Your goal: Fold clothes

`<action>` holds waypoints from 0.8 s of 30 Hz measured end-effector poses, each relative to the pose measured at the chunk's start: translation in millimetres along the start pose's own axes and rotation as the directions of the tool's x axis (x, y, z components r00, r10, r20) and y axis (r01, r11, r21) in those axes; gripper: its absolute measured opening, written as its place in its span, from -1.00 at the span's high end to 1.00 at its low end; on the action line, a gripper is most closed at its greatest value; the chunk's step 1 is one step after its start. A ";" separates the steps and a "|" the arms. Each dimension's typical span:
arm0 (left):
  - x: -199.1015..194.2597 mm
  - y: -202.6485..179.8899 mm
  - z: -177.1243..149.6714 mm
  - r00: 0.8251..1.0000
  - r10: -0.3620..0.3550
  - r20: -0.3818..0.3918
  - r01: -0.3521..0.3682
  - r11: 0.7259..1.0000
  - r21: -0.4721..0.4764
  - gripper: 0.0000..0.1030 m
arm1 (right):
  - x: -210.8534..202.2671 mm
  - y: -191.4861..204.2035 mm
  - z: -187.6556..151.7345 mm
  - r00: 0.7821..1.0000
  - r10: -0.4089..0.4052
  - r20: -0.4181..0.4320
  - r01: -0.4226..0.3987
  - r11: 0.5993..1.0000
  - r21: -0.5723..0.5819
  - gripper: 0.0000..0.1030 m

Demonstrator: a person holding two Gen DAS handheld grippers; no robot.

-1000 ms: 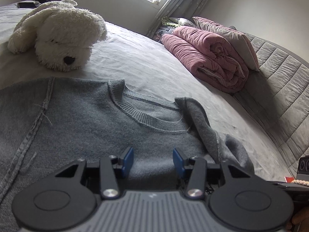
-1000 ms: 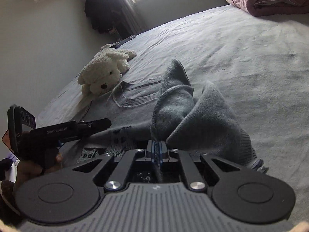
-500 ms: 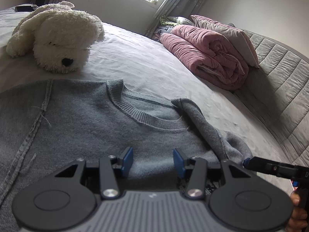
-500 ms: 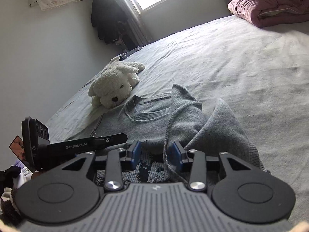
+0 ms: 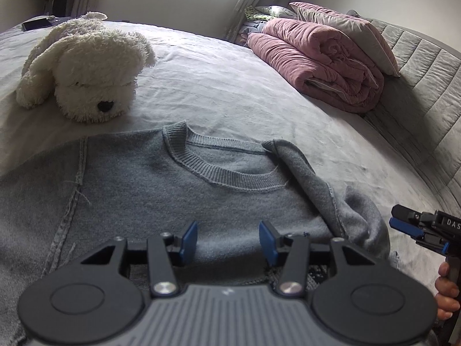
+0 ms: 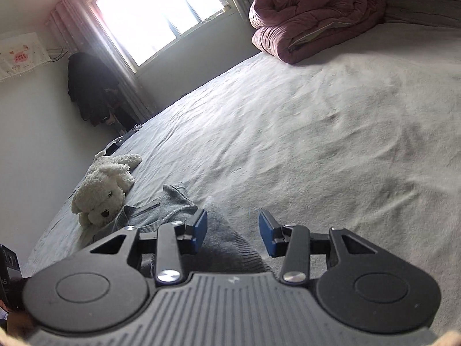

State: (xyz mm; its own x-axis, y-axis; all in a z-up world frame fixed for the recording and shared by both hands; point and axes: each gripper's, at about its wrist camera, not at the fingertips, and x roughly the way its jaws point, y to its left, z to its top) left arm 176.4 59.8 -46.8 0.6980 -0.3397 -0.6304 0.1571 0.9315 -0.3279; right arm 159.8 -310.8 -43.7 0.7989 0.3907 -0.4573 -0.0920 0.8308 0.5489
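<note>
Grey sweater [image 5: 173, 196] flat on grey bed [image 5: 230, 86], white plush dog [image 5: 86, 66] beside its collar, pink quilt [image 5: 317, 57] beyond; left gripper [image 5: 228, 240] and right gripper [image 6: 232, 232] both gape empty over it.

Sweater [image 5: 149, 190]: plain grey, ribbed collar same grey; dark-and-light knit pattern at hem near camera. Plush dog [image 5: 86, 66]: cream-white, black nose. Bed [image 5: 219, 86] sheet: pale grey. Quilt [image 5: 319, 60]: dusty pink. Pillow [image 5: 345, 28]: pink-grey. Headboard [image 5: 426, 69]: grey, quilted panels. Left gripper [image 5: 228, 241]: black body, blue fingers [image 5: 190, 238]. Right gripper [image 6: 232, 232]: same black, blue.
</note>
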 end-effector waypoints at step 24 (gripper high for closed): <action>87.1 -110.2 96.3 0.979 0.060 -0.192 -0.040 0.993 0.109 0.05 | 13.1 -1.3 -11.9 0.997 0.070 -0.044 -0.069 0.998 0.013 0.82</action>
State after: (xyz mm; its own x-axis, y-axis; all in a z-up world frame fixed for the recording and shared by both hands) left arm 287.1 -59.9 2.3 0.5587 -0.3016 -0.7726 0.2044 0.9529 -0.2242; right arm 163.3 -302.0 -58.8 0.7633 0.4649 -0.4485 -0.1393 0.7964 0.5885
